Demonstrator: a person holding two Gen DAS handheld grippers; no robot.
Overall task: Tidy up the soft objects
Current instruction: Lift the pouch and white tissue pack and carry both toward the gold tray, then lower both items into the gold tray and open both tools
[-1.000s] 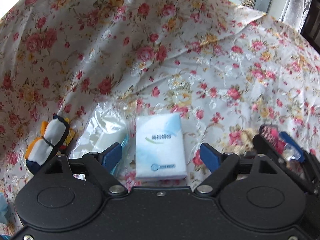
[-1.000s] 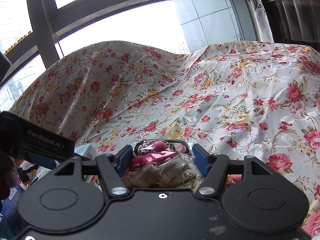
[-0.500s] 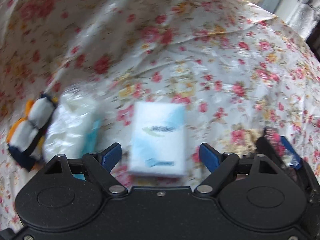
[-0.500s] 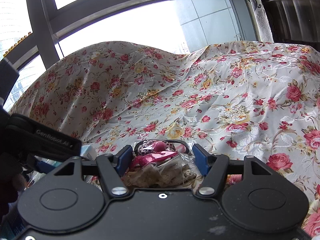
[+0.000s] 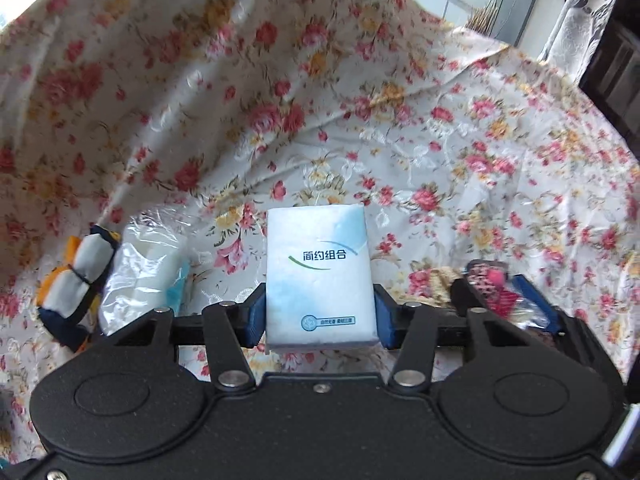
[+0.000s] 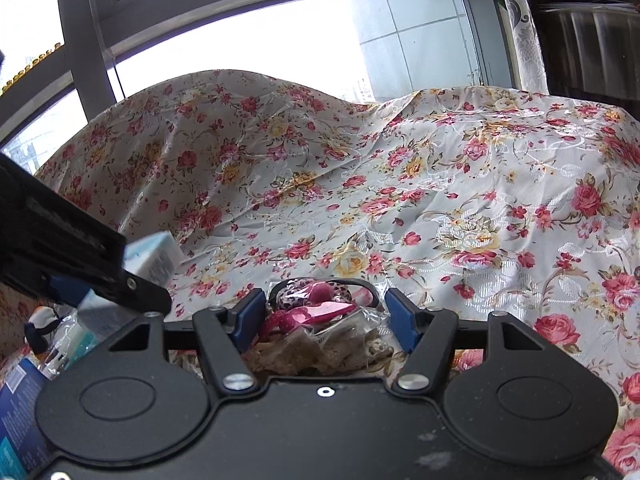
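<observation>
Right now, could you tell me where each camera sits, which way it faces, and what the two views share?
Left wrist: rides the left gripper, looking steeply down at the floral cloth; its jaws have just closed on the tissue pack.
Right wrist: rides the right gripper, looking shallowly across the cloth toward the window; a pink clip bag lies between its jaws.
Shared: cloth, tissue pack, clip bag; each view shows the other gripper.
</observation>
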